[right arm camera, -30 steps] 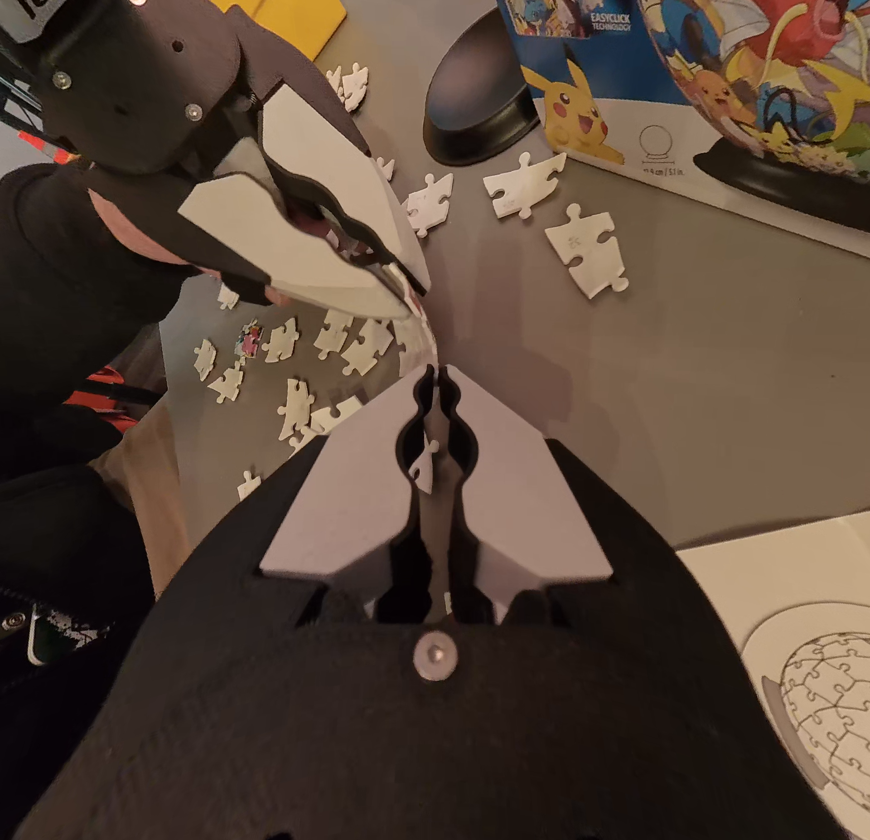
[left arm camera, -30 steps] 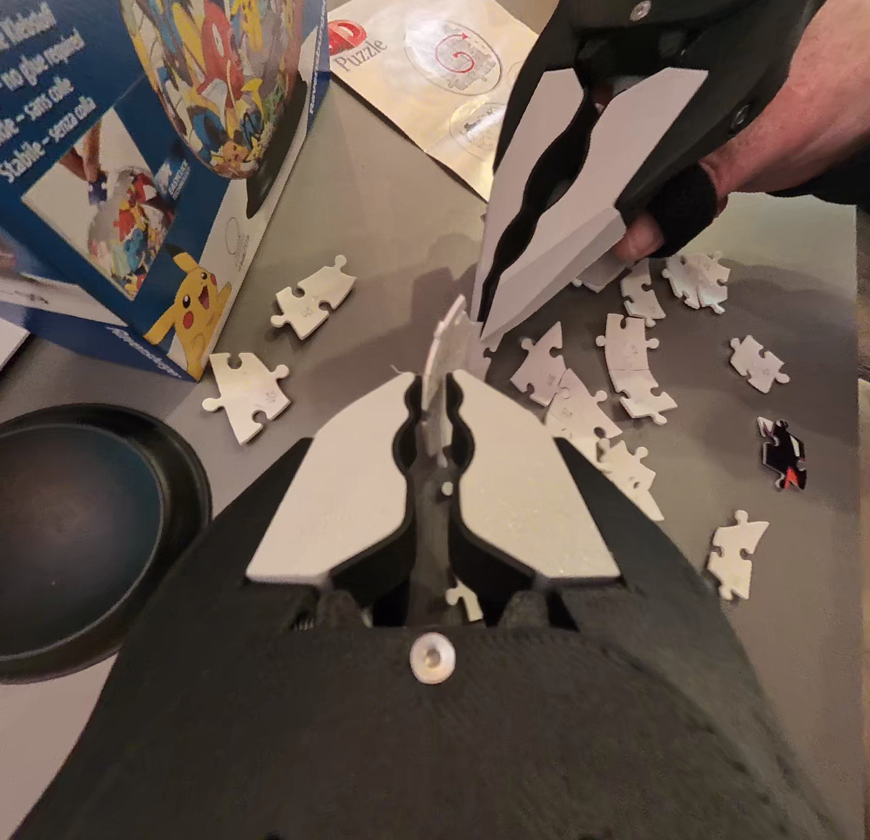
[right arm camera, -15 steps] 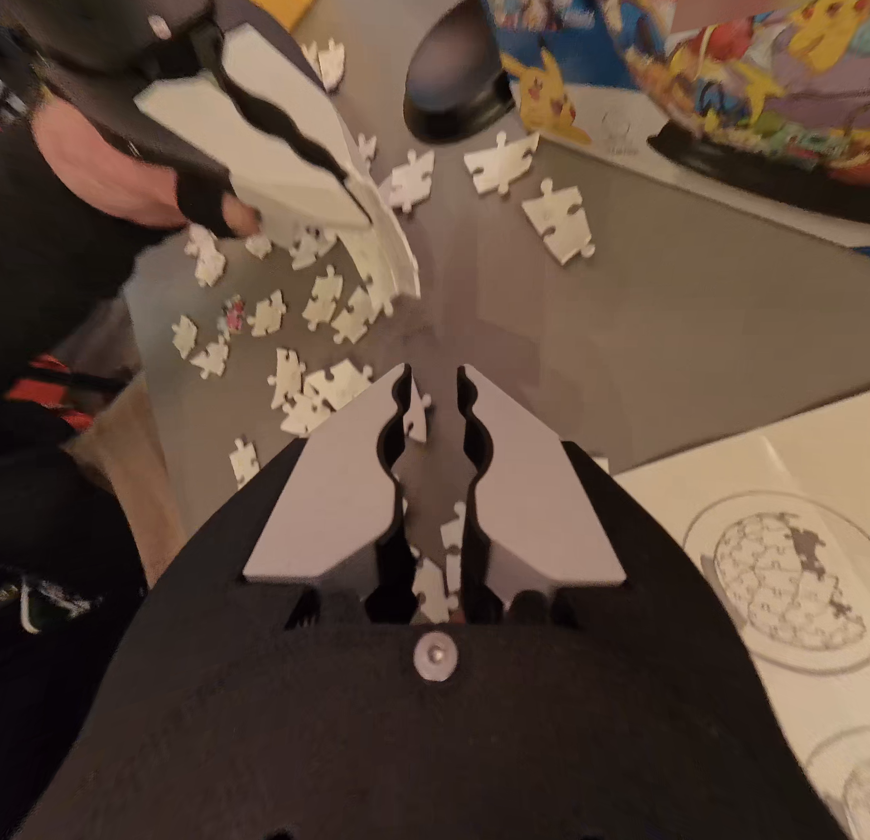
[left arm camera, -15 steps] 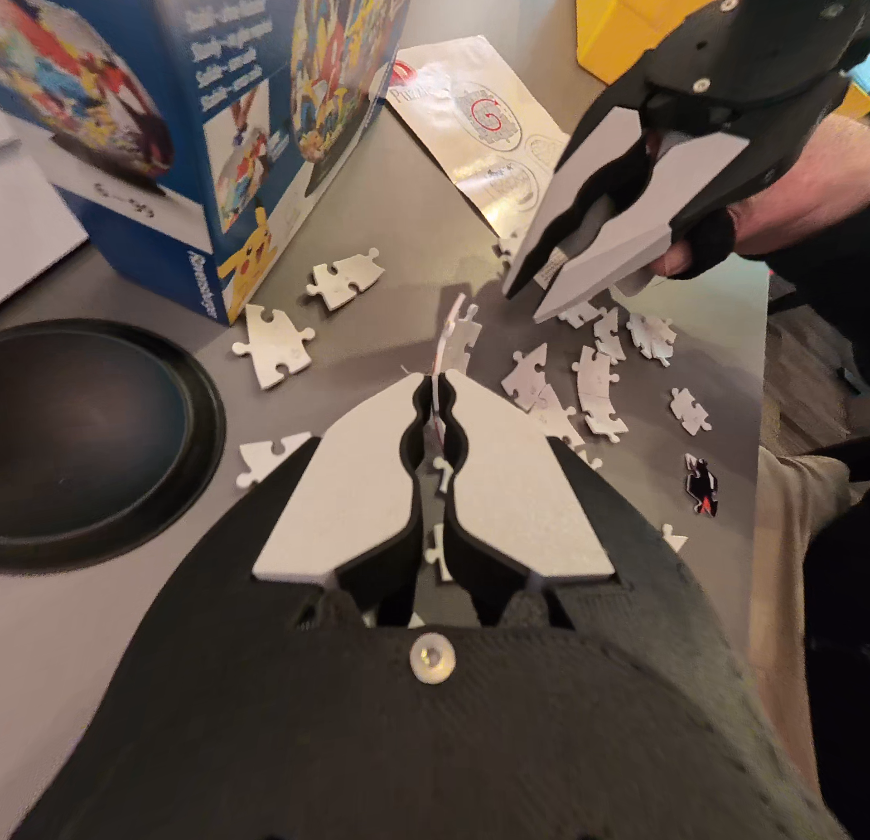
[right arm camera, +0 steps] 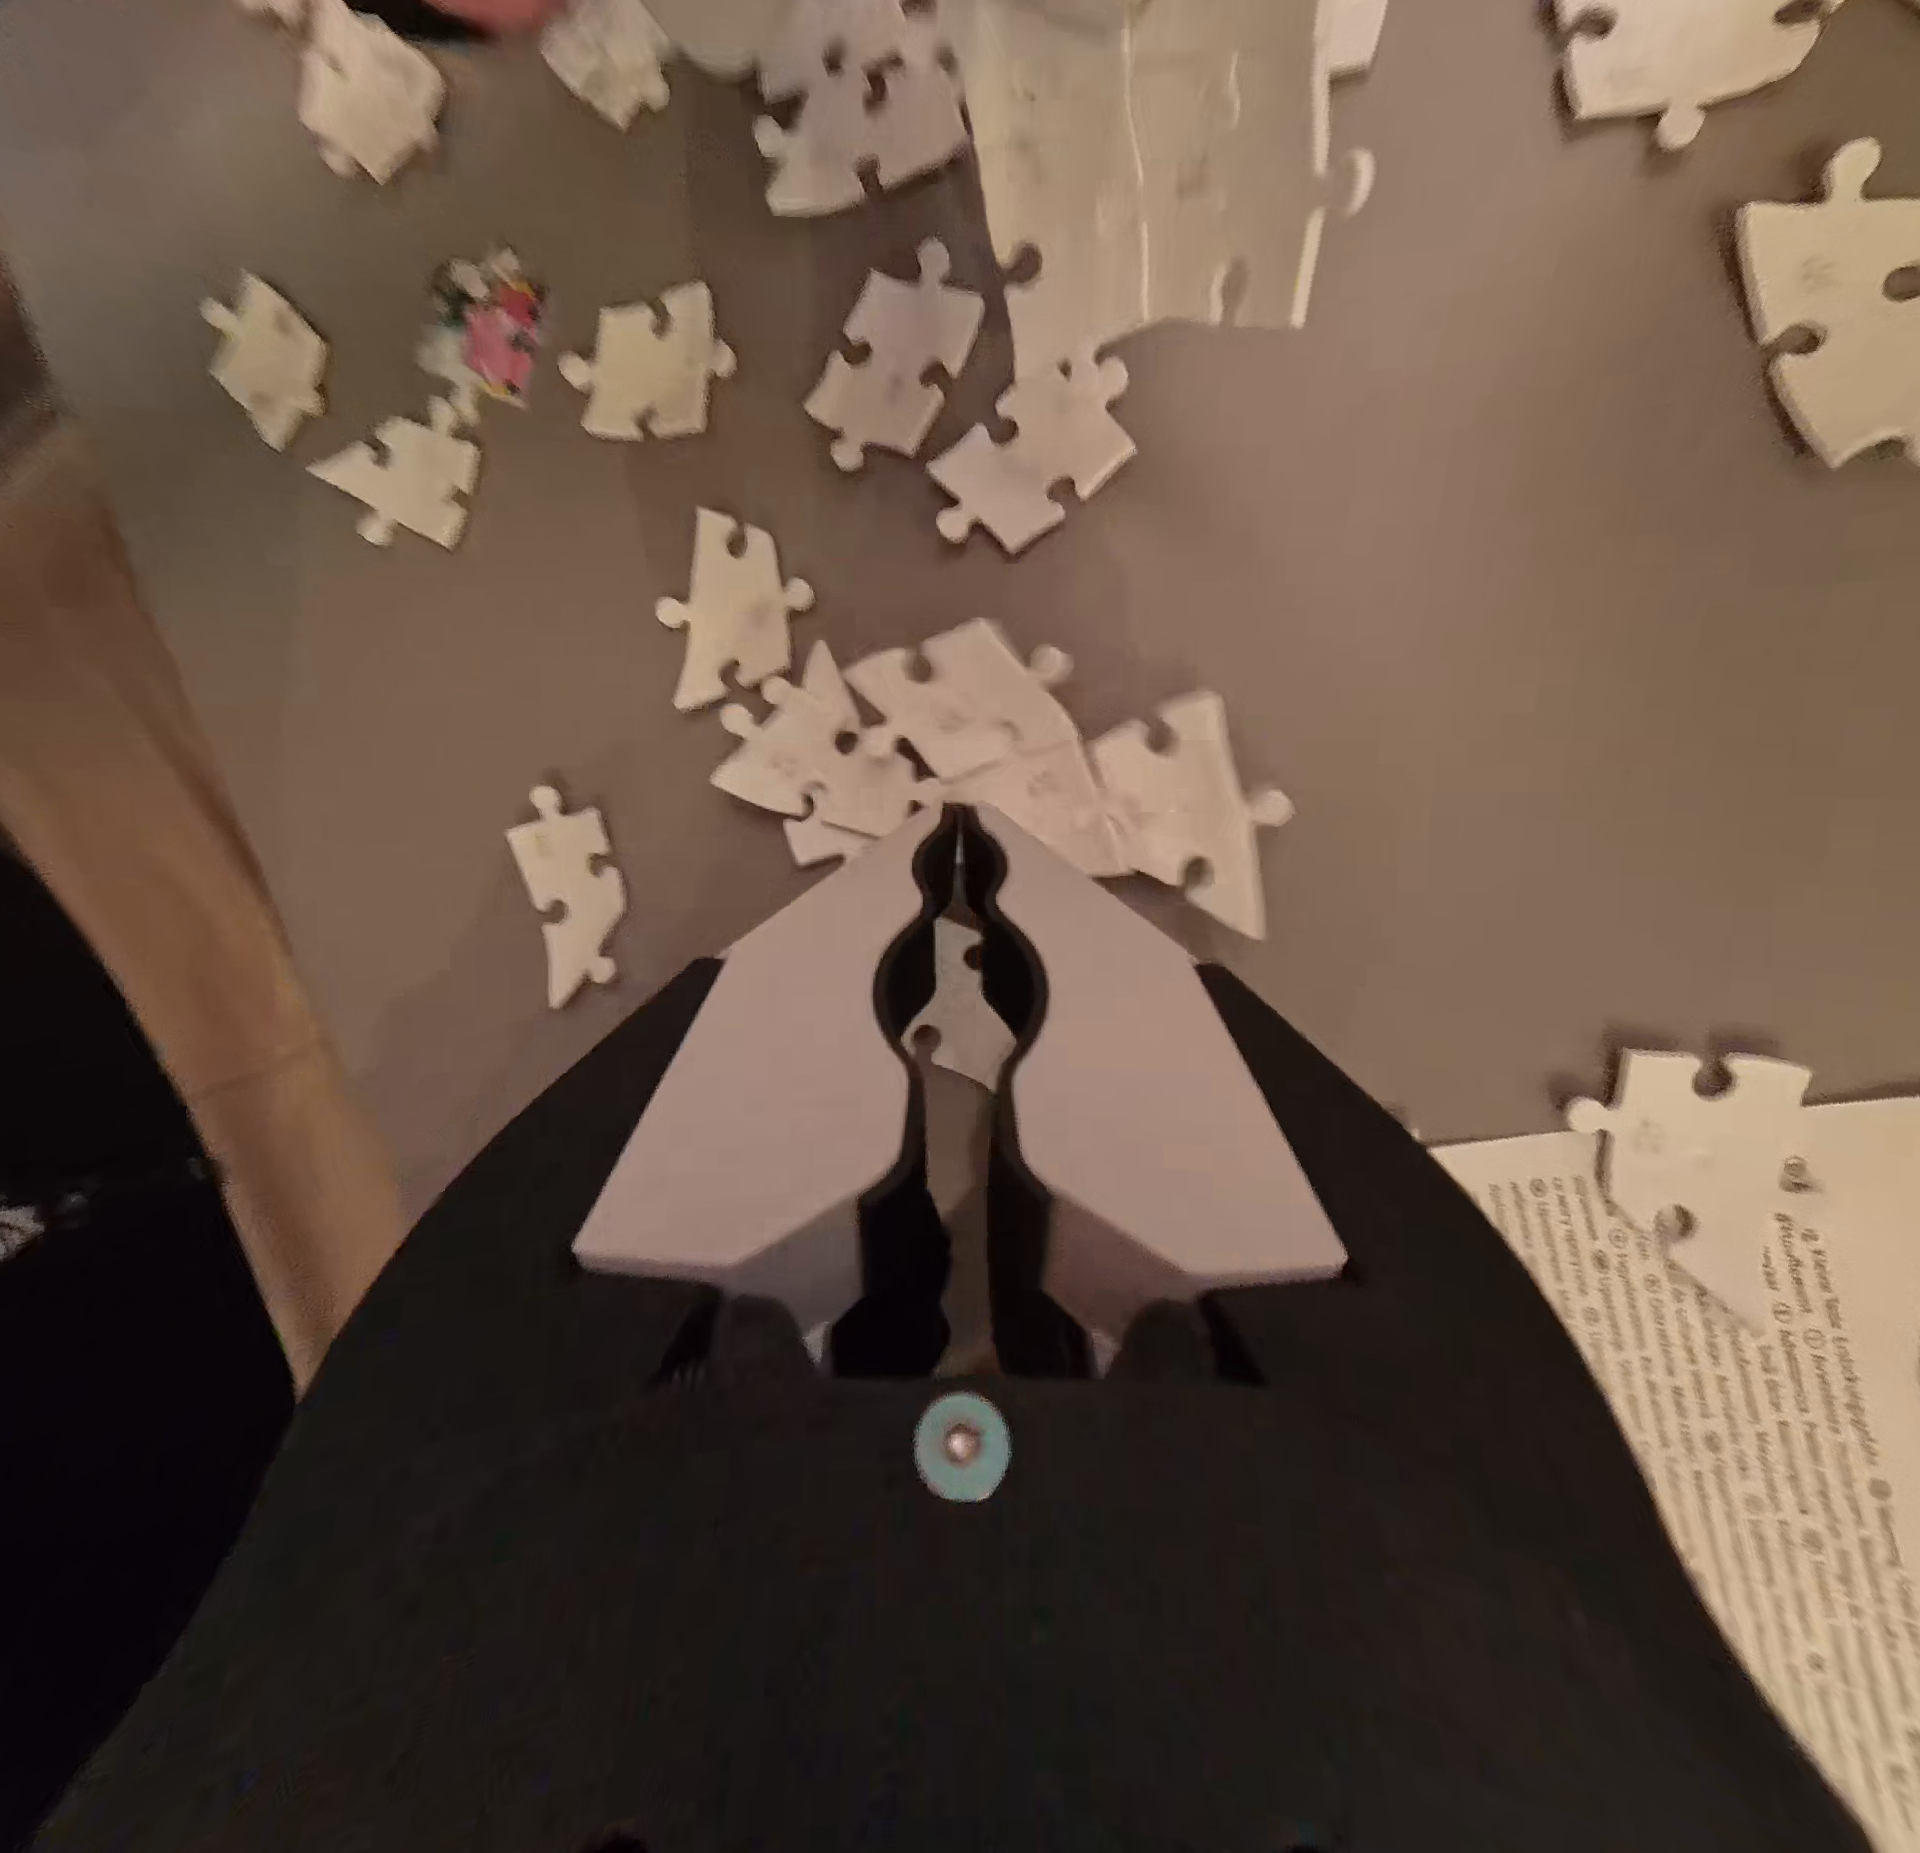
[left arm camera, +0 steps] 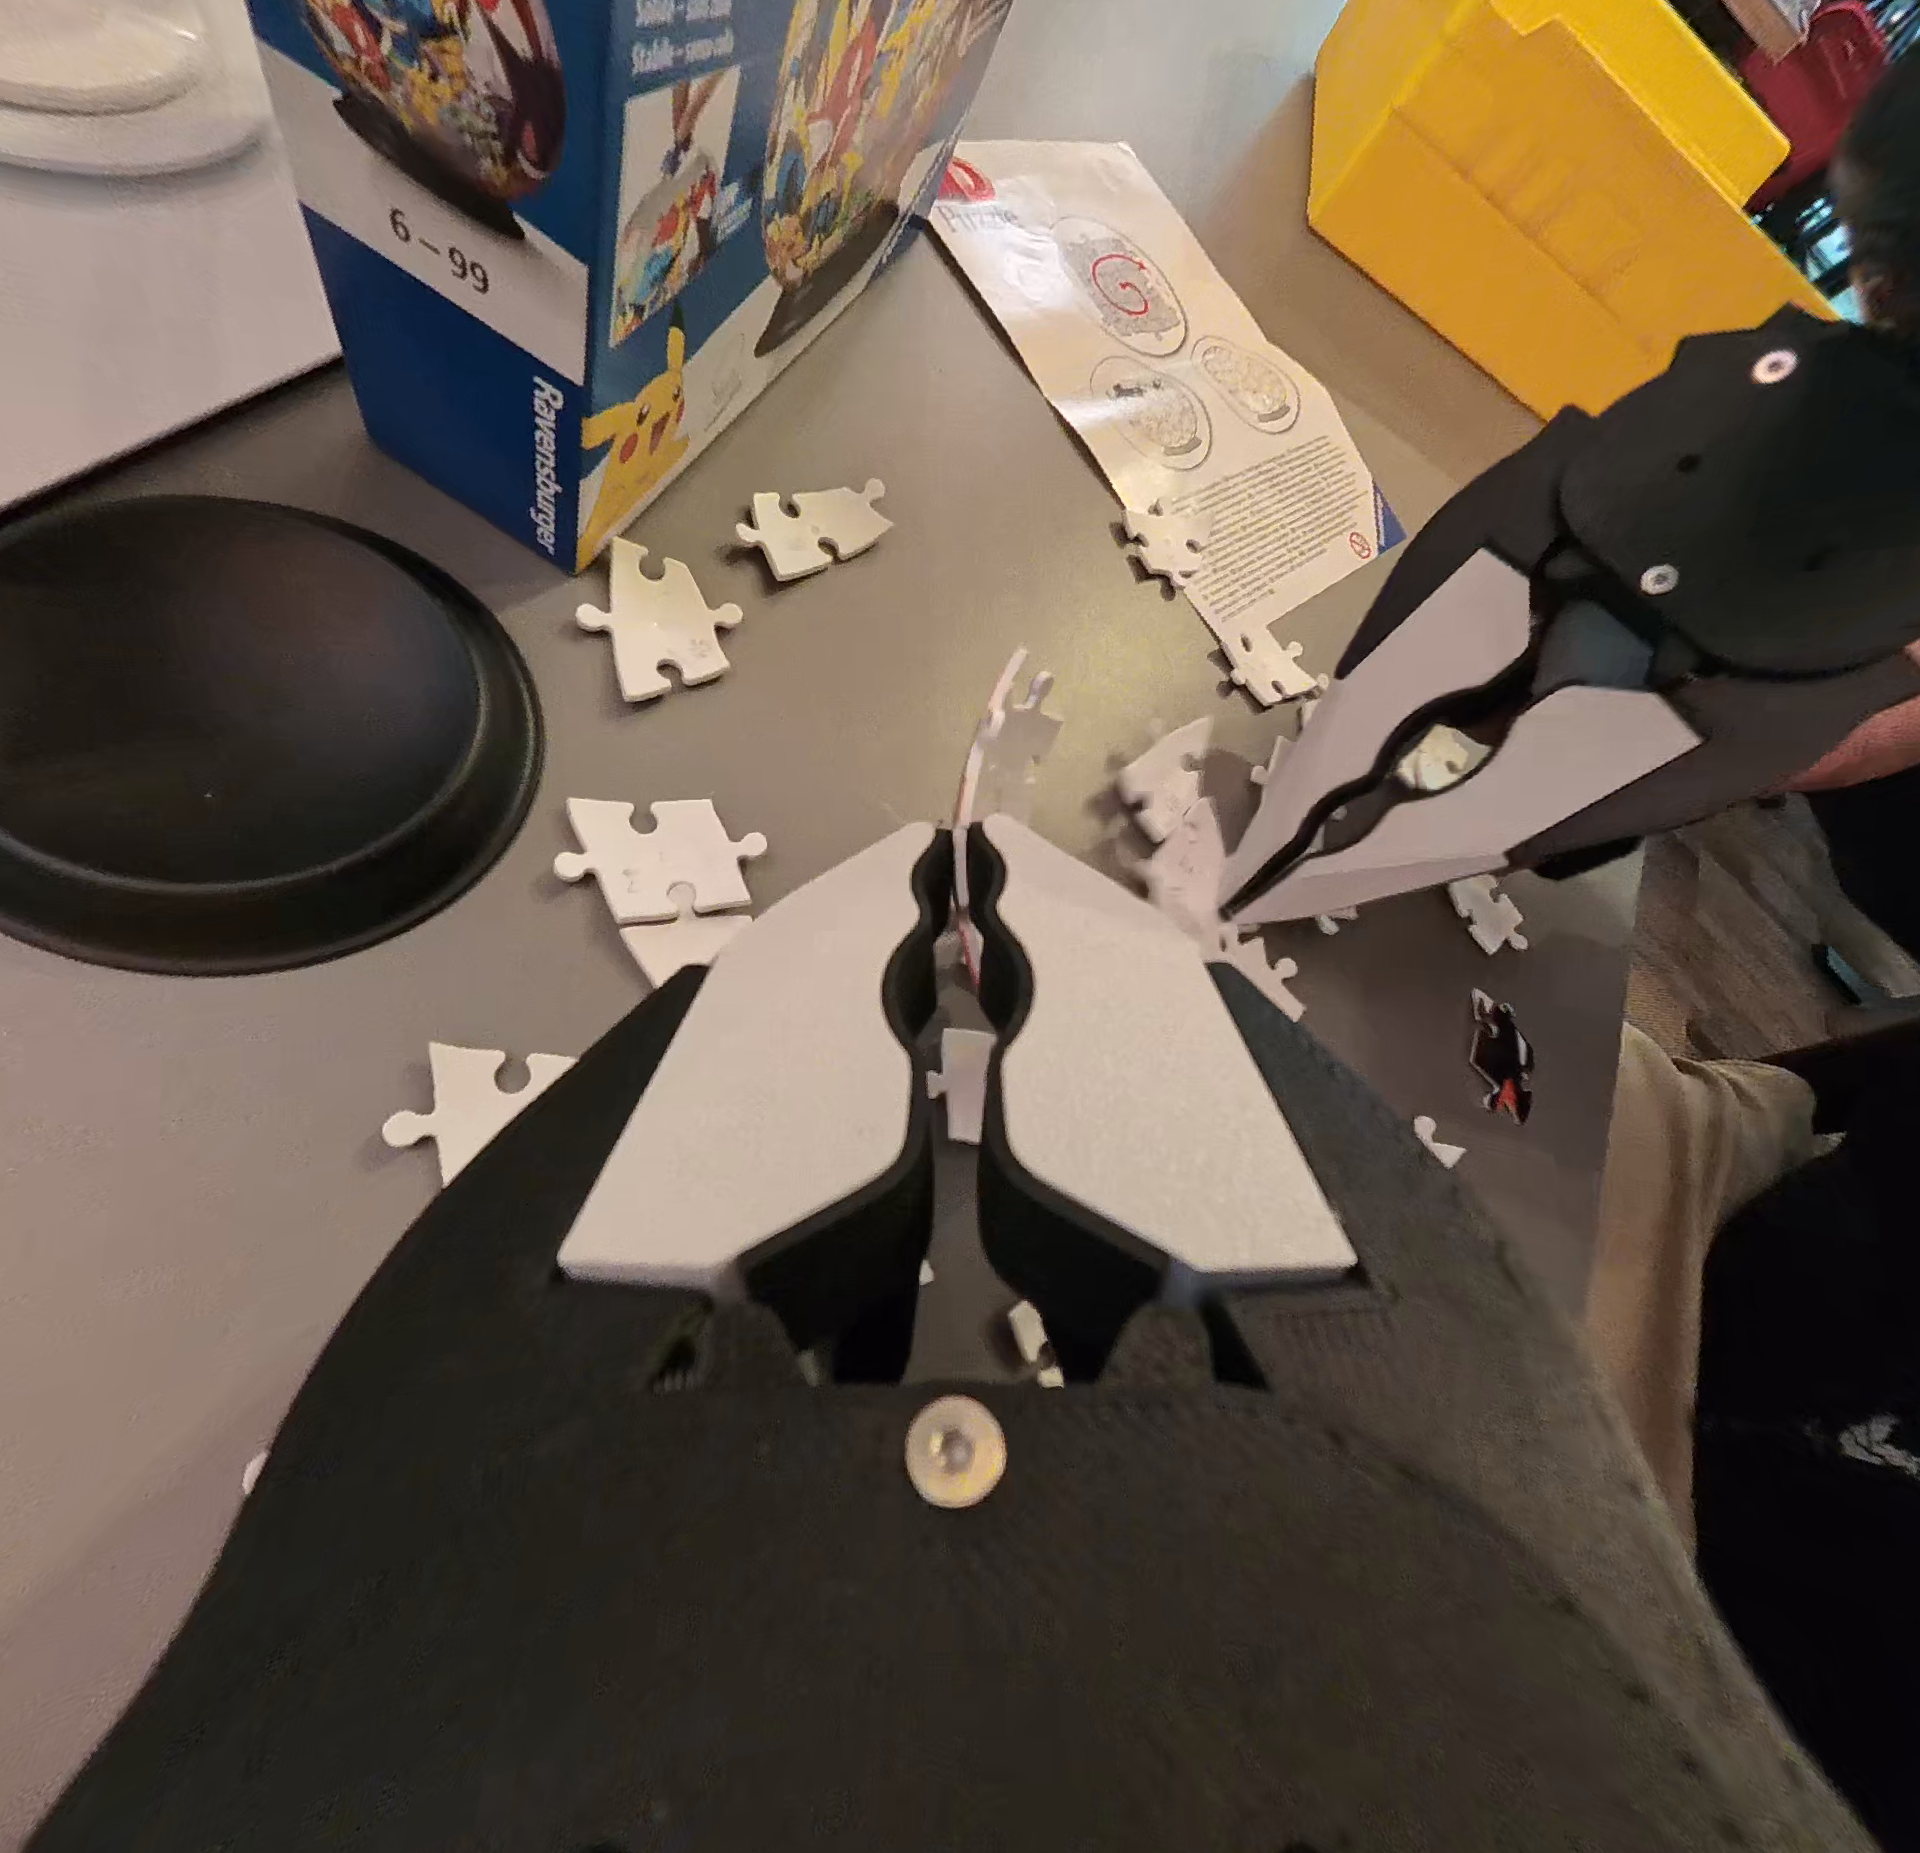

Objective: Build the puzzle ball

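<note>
My left gripper (left arm camera: 964, 837) is shut on a curved strip of joined white puzzle pieces (left arm camera: 1006, 738) that stands up from its tips above the grey table (left arm camera: 935, 401). The strip shows blurred at the top of the right wrist view (right arm camera: 1143, 141). My right gripper (right arm camera: 954, 824) points down into a heap of white face-down pieces (right arm camera: 935, 723). Its jaws are closed and a white piece (right arm camera: 956, 1014) shows between the fingers. In the left wrist view, the right gripper (left arm camera: 1231, 910) touches loose pieces right of the strip.
The black round stand (left arm camera: 239, 733) sits at the left, the blue puzzle box (left arm camera: 623, 193) behind it. An instruction sheet (left arm camera: 1174, 349) and a yellow box (left arm camera: 1538, 162) lie at the back right. Loose pieces are scattered around; one coloured piece (right arm camera: 488, 333) lies face up. The table edge is at the right. There is about 11 centimeters between the tips of the two grippers.
My right gripper has left the strip, dropped to the heap of loose pieces and closed there. My left gripper has kept the strip and drawn back a little.
</note>
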Demonstrator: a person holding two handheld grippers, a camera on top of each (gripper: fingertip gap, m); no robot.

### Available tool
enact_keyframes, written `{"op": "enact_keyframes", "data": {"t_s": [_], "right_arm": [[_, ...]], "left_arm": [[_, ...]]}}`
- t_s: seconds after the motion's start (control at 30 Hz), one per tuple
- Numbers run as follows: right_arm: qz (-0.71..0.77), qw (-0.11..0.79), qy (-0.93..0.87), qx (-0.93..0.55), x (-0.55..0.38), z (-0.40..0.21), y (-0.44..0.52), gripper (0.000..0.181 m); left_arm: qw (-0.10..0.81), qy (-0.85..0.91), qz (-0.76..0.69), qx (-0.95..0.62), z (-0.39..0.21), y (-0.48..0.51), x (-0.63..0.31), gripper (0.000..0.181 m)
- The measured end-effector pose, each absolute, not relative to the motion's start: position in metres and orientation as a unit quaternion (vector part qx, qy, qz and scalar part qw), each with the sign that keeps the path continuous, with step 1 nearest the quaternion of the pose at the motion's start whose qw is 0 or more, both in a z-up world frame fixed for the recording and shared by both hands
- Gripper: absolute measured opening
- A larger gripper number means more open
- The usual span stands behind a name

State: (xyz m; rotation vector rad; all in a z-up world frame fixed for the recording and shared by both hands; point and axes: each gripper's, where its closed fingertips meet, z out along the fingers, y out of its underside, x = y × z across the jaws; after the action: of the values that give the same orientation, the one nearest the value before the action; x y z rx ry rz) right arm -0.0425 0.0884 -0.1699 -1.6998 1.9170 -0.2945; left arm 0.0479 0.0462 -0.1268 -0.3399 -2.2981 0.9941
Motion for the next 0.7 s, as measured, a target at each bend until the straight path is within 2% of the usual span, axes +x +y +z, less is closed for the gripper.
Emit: {"op": "enact_keyframes", "data": {"t_s": [0.53, 0.7], "right_arm": [[-0.079, 0.256, 0.708, -0.653, -0.071, -0.169, 0.076, 0.0], [-0.123, 0.286, 0.708, -0.633, -0.055, -0.149, 0.065, 0.013]], "left_arm": [[0.29, -0.867, 0.393, -0.102, -0.113, 0.045, 0.079, 0.002], [0.296, -0.866, 0.392, -0.089, -0.112, 0.048, 0.086, 0.002]]}}
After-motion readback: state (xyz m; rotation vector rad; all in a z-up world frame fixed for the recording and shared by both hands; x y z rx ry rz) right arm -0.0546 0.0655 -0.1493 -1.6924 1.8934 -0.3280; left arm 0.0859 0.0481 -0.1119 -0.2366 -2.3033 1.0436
